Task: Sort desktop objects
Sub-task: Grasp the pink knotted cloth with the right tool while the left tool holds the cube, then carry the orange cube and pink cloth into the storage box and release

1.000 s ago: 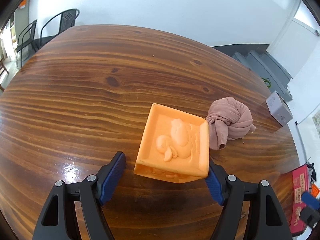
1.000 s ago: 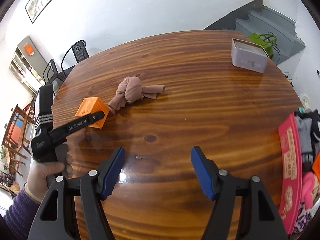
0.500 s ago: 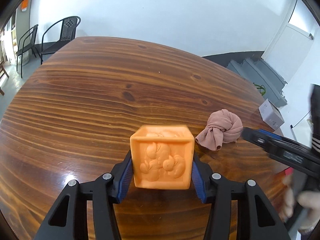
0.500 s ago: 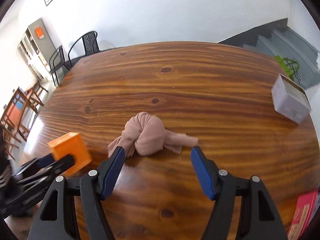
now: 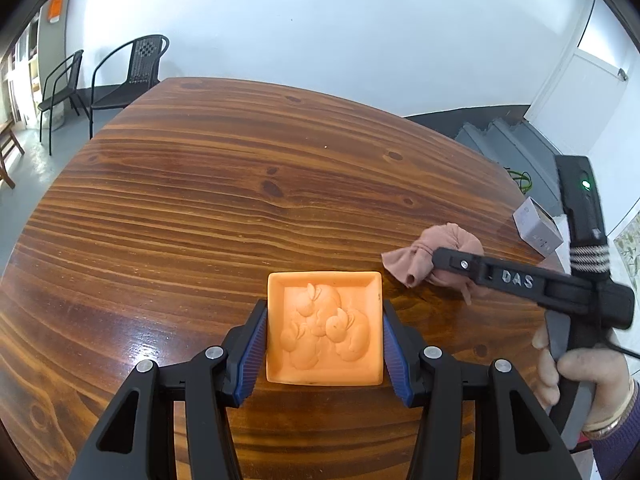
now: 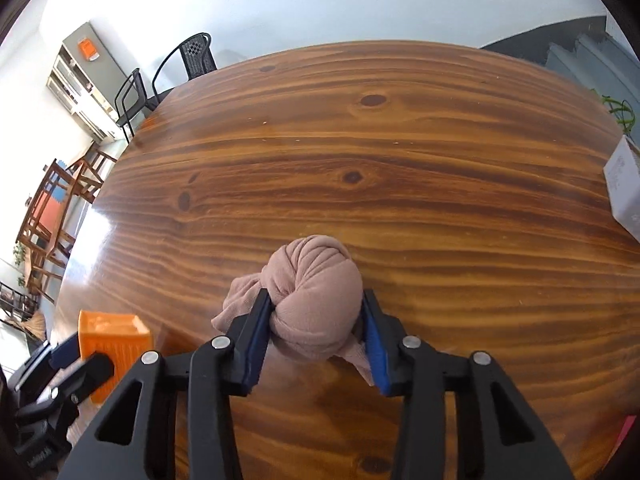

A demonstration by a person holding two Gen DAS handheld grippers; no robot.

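The wooden table (image 5: pixel 168 216) is glossy, so stuff could slide on it. The orange block (image 5: pixel 323 328) looks light and stiff, maybe slightly squishy; the left gripper (image 5: pixel 323 350) is pinching its flat sides and seems to hold it just off the table. The knotted cloth (image 6: pixel 316 300) on the table is soft and light. The right gripper (image 6: pixel 316 340) has just been closing, and its pads now squeeze the fat knot, the best spot to grab.
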